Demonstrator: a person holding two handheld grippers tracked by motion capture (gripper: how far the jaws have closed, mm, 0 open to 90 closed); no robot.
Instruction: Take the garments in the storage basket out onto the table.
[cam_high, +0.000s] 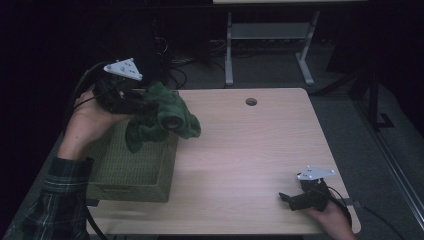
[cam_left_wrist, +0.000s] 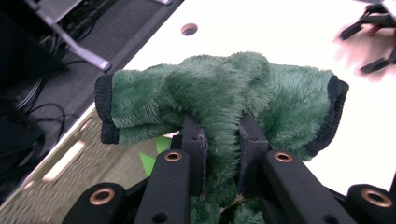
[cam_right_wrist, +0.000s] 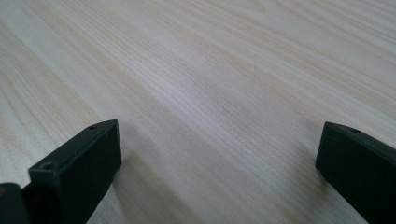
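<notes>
A fluffy green cloth with black-trimmed ends hangs in the air above the back corner of a woven basket. My left gripper is shut on it. In the left gripper view the two black jaws pinch the middle of the green cloth, and its ends flop out to both sides. Near the table's front right corner my right gripper rests low, held by a hand. Its jaws stand wide apart over bare wood with nothing between them.
The light wooden table has a round cable hole near its far edge. Beyond the table stand the metal legs of another desk and some cables on a dark floor.
</notes>
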